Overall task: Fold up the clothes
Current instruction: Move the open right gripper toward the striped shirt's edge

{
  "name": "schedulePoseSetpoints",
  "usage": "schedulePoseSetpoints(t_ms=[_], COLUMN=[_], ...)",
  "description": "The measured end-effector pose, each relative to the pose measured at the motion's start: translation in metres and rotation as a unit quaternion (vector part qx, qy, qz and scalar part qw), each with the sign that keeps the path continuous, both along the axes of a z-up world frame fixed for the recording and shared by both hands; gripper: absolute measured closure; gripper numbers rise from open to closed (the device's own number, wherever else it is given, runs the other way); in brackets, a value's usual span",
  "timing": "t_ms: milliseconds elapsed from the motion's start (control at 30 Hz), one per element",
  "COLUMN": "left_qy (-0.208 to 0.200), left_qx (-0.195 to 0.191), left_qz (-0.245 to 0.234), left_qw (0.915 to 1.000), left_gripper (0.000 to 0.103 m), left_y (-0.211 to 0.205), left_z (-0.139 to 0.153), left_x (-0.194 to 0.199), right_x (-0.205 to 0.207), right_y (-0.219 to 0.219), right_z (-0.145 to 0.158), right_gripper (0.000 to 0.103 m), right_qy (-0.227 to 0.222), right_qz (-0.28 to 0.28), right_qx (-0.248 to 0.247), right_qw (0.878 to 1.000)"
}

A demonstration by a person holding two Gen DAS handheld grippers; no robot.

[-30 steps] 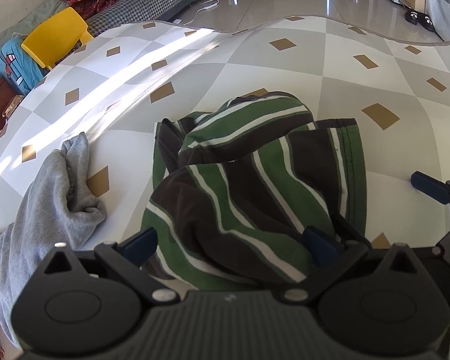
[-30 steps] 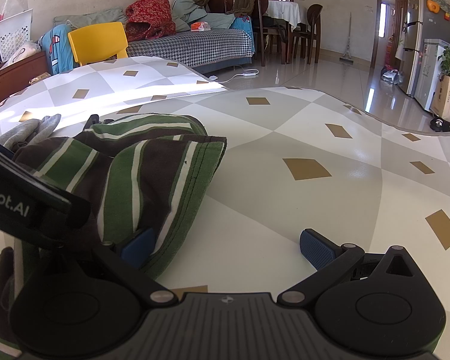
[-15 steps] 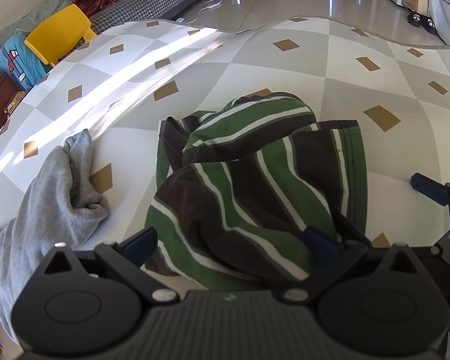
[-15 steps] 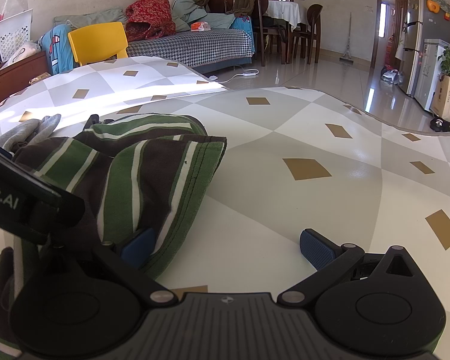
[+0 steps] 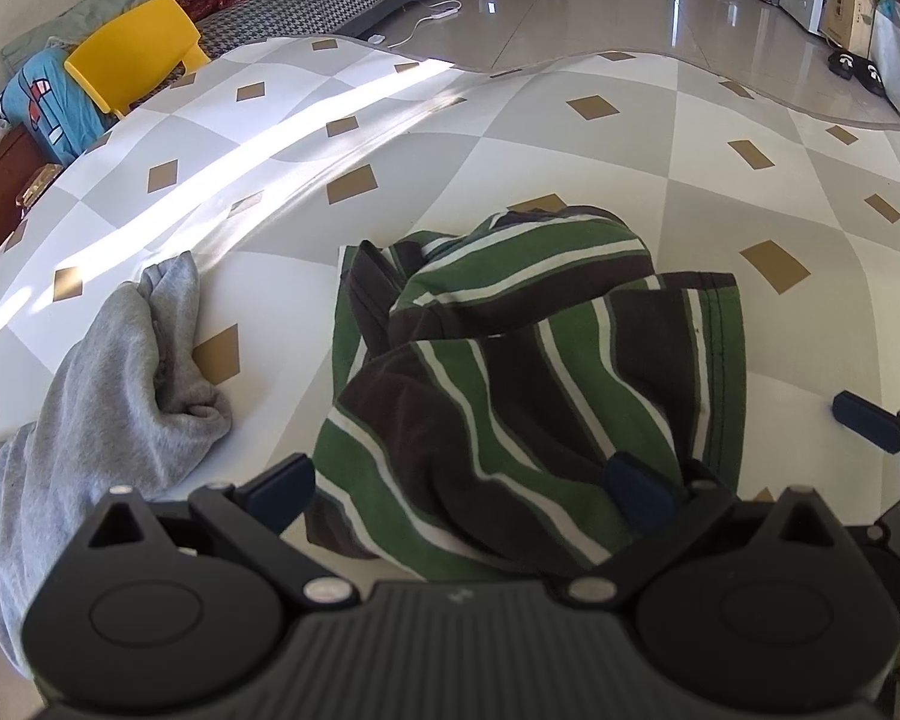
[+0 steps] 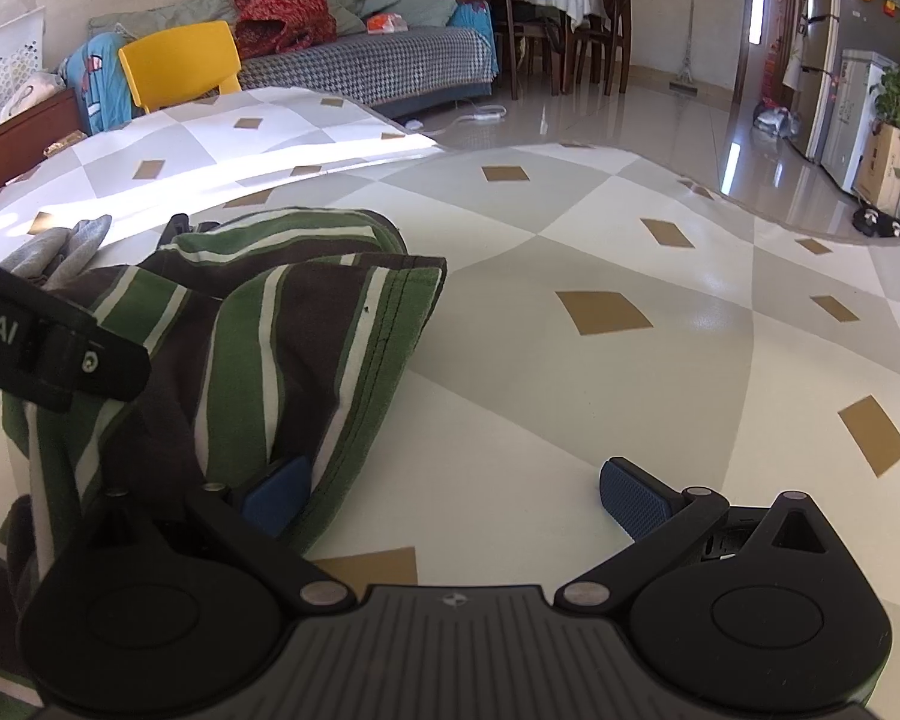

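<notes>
The left black two-finger gripper [image 5: 459, 489] stands wide open, its blue pads straddling the near edge of the crumpled green, brown and white striped garment [image 5: 528, 372] without pinching it. The right black gripper [image 6: 453, 495] is spread wide too, its left pad tucked under the garment's hem, gripping nothing. The garment lies bunched on the diamond-patterned tablecloth [image 5: 342, 138], near a rumpled grey sweatshirt [image 5: 96, 414].

grey garment [image 5: 90, 408] cropped left, striped shirt's [image 5: 510, 372] near edge hidden
</notes>
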State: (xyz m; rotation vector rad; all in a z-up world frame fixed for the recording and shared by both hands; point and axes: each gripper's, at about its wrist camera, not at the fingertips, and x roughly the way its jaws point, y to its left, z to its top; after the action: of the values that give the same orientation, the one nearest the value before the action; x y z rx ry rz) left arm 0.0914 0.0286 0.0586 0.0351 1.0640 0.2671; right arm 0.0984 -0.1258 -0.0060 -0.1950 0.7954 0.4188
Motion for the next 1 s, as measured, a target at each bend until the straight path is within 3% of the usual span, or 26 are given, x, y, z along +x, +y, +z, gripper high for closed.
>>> schedulePoseSetpoints(t_ms=[133,267,367,500,633,867,1000], left_qy=[-0.006,-0.02,-0.023,-0.008,0.015,0.044,0.044], left_qx=[0.008,0.007,0.019,0.017,0.012,-0.005,-0.014], left_qz=[0.017,0.036,0.054,0.065,0.068,0.076,0.08], left_qw=[0.9998,0.9991,0.9981,0.9977,0.9975,0.9961,0.9957], left_gripper=[0.0,0.0,0.0,0.0,0.0,0.0,0.0], left_y=[0.008,0.02,0.029,0.037,0.041,0.051,0.051], left_z=[0.004,0.012,0.015,0.009,0.0,-0.022,-0.029], left_x=[0.002,0.002,0.003,0.003,0.003,0.005,0.012], right_x=[0.005,0.015,0.016,0.002,-0.008,0.001,0.009], right_y=[0.003,-0.003,-0.009,0.007,0.031,0.037,0.031], right_z=[0.006,0.019,0.039,0.054,0.037,0.009,-0.006], right_gripper=[0.001,0.012,0.013,0.013,0.021,0.023,0.012], right_qy=[0.034,0.052,0.029,-0.011,0.007,0.01,-0.013], right_qz=[0.021,0.012,0.016,0.104,0.182,0.17,0.169], right_qx=[-0.022,-0.023,0.004,0.005,-0.002,0.037,0.076], right_qw=[0.999,0.998,0.999,0.995,0.983,0.985,0.983])
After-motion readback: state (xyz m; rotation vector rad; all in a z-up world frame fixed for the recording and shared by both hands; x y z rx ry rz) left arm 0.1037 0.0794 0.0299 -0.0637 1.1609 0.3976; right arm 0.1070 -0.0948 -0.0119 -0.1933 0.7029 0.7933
